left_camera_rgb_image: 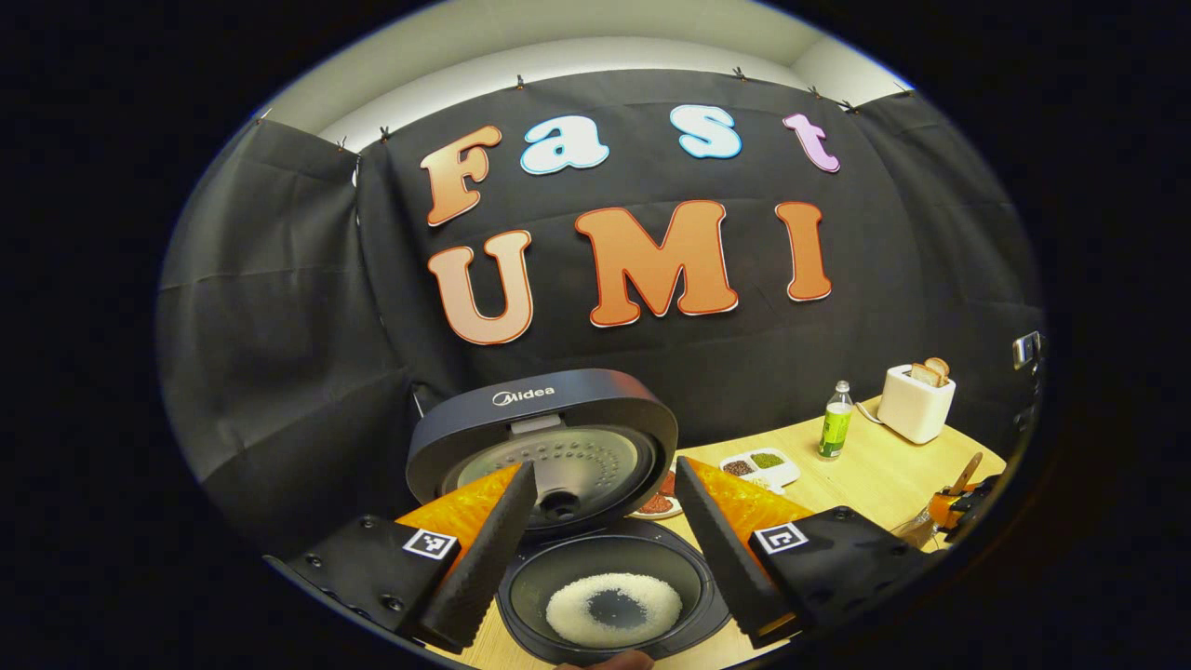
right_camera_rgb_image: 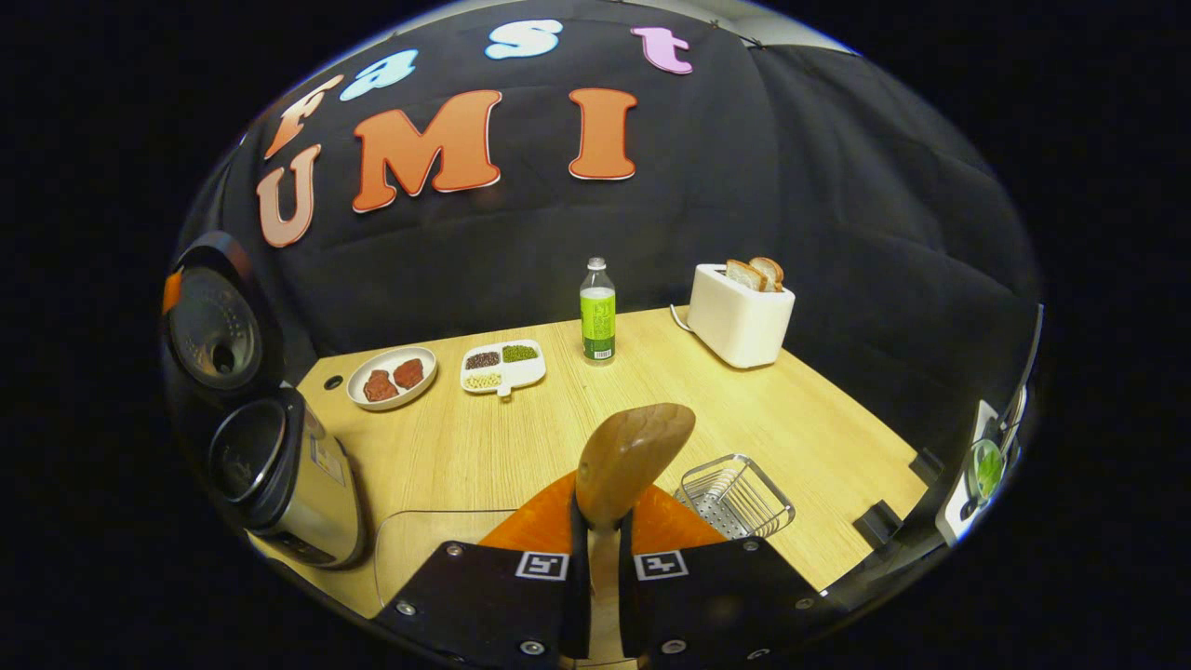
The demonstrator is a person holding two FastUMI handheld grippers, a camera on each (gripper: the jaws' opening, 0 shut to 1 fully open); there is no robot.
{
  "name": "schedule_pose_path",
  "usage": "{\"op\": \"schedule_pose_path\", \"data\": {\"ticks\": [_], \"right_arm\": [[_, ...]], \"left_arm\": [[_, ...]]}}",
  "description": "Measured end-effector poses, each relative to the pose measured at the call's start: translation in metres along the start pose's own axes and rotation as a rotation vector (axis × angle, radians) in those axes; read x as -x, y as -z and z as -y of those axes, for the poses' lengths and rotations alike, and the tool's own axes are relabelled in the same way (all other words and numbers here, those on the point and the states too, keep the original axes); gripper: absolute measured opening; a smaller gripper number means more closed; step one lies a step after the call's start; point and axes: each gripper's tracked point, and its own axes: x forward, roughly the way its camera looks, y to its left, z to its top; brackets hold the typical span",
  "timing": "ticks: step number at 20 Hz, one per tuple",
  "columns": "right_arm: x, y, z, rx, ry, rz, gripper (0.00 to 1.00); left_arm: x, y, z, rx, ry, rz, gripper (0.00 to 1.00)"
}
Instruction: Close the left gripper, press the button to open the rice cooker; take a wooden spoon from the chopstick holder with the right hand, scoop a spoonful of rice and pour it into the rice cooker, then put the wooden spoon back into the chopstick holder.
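Spanning the booth, wooden table against black cloth

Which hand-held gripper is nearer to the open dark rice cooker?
Left. The left hand-held gripper hovers open directly above the rice cooker; the right hand-held gripper, shut on the wooden spoon, is off to the cooker's right.

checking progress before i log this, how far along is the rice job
Done: the rice cooker lid stands open, with rice in the pot. In hand: the right gripper grips the wooden spoon. Left: returning it to the chopstick holder. The left gripper is open above the pot.
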Motion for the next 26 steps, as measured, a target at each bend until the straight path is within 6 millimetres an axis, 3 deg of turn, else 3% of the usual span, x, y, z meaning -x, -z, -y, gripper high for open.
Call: {"op": "schedule_pose_path", "data": {"ticks": [1,2,4,5,7,8,9,11,12,14,15,16,22,23,26], "right_arm": [[0.0,0.003,-0.001,0.025,0.013,0.014,0.12],[0.0,0.007,-0.001,0.049,0.028,0.025,0.12],[0.002,0.015,-0.001,0.074,0.052,0.057,0.12],[0.001,0.014,-0.002,0.081,0.058,0.084,0.12],[0.003,0.021,-0.001,0.098,0.056,0.09,0.1],[0.004,0.024,-0.004,0.088,0.053,0.09,0.09],[0.006,0.028,-0.004,0.091,0.051,0.097,0.09],[0.01,0.029,-0.01,0.12,0.027,0.143,0.1],[0.01,0.032,-0.011,0.139,0.023,0.151,0.1],[0.012,0.05,-0.015,0.115,0.011,0.12,0.09],[0.01,0.059,-0.015,0.092,0.009,0.095,0.12],[0.01,0.065,-0.014,0.067,0.013,0.077,0.09],[-0.002,0.063,-0.016,-0.037,-0.002,-0.003,0.09],[-0.004,0.063,-0.017,-0.07,-0.011,-0.027,0.09],[-0.006,0.066,-0.027,-0.139,-0.052,-0.091,0.09]], "left_arm": [[-0.001,0.0,-0.001,-0.004,0.001,0.0,1.0],[-0.003,0.001,-0.001,-0.008,-0.001,-0.001,0.93],[-0.004,0.001,-0.001,-0.012,0.002,-0.006,0.93],[-0.005,0.003,0.0,-0.014,0.005,-0.011,1.0],[-0.008,0.01,0.003,-0.023,0.011,-0.028,1.0],[-0.009,0.011,0.005,-0.028,0.014,-0.036,0.93],[-0.01,0.013,0.006,-0.032,0.016,-0.042,1.0],[-0.011,0.016,0.01,-0.035,0.021,-0.048,1.0],[-0.011,0.017,0.012,-0.037,0.027,-0.055,0.93],[-0.014,0.02,0.015,-0.053,0.037,-0.064,0.93],[-0.015,0.019,0.015,-0.064,0.035,-0.063,1.0],[-0.015,0.018,0.015,-0.073,0.032,-0.063,1.0],[-0.021,0.021,0.024,-0.08,0.047,-0.075,1.0],[-0.02,0.023,0.024,-0.075,0.047,-0.078,0.93],[-0.018,0.024,0.019,-0.068,0.039,-0.082,0.93]]}}
